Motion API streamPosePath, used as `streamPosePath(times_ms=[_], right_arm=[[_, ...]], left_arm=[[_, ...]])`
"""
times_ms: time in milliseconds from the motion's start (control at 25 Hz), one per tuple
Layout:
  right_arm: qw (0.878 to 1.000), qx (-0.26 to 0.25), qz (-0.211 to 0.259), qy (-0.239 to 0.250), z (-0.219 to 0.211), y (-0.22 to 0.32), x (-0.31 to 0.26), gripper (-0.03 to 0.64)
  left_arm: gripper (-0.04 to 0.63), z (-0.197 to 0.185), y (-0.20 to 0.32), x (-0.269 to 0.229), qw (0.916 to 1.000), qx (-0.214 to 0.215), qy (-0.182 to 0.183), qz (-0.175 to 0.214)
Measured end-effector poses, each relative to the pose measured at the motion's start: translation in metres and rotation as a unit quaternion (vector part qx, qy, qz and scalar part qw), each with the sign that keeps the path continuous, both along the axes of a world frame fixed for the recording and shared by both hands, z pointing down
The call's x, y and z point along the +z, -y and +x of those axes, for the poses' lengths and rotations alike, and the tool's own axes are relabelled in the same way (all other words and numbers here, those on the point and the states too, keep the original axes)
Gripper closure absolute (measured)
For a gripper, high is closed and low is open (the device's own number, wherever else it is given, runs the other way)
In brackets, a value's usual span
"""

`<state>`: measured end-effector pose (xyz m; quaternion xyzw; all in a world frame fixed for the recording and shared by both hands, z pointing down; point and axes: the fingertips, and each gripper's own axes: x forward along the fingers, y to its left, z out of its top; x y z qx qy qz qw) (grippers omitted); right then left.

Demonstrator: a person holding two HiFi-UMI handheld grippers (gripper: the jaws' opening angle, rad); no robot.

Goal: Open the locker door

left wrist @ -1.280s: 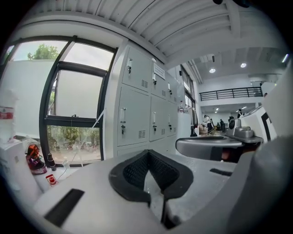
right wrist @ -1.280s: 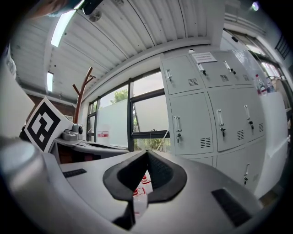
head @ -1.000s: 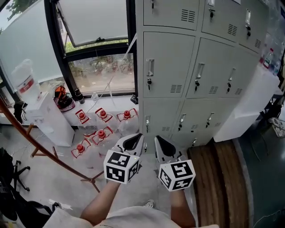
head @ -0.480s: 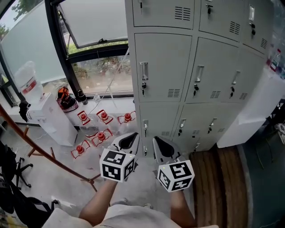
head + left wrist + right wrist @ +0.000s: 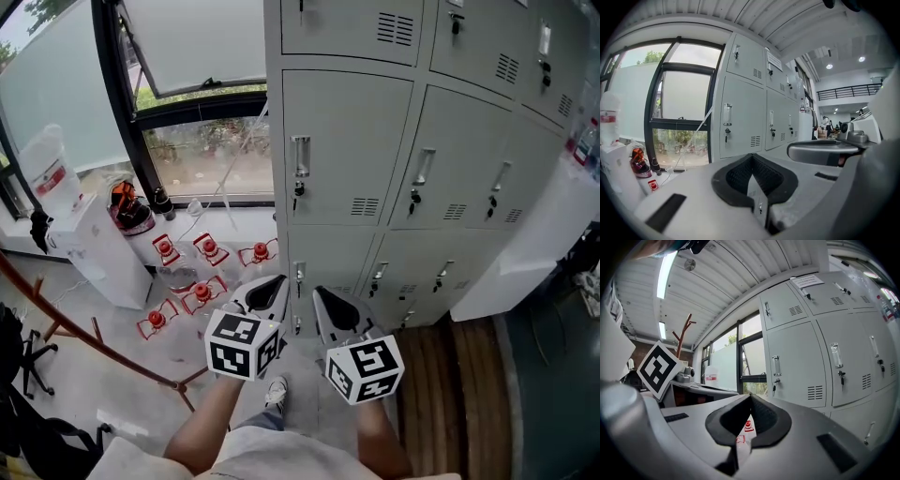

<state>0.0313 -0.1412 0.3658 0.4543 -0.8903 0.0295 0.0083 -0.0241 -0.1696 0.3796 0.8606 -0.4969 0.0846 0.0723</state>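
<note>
The grey locker bank (image 5: 412, 141) stands ahead with all its doors closed. The left column's middle door (image 5: 349, 150) has an upright handle (image 5: 300, 156) and a key (image 5: 298, 190) below it. This door also shows in the left gripper view (image 5: 740, 119) and the right gripper view (image 5: 799, 369). My left gripper (image 5: 265, 292) and right gripper (image 5: 336, 311) hang side by side, low in front of the lockers and well short of them. Both are shut with nothing between the pads: left gripper (image 5: 752, 157), right gripper (image 5: 751, 397).
Left of the lockers is a dark-framed window (image 5: 202, 141). Several red-capped water jugs (image 5: 208, 251) lie on the floor below it, beside a white box (image 5: 98, 248). A reddish wooden stand's leg (image 5: 94, 333) crosses the lower left. A white cabinet (image 5: 539, 244) stands at right. My shoe (image 5: 275, 394) shows below.
The view has shifted toward the left locker column, which sits more centred. Both grippers drifted slightly left and down in the picture, still shut. A shoe has come into sight.
</note>
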Motion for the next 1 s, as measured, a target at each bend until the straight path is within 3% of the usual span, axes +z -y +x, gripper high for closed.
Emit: streamPosePath(times_ms=[560,1000], right_arm=[[1.0,0.012,0.02,-0.015,-0.033,0.119,-0.025,0.621],[0.998,0.042,0.041,-0.028,-0.044,0.192,-0.046,0.62]], left_arm=[[0.589,-0.036,0.119,-0.01,0.9999,0.006,-0.011,0.011],[0.589,-0.04,0.191,-0.026,0.9985,0.04,-0.023,0.03]])
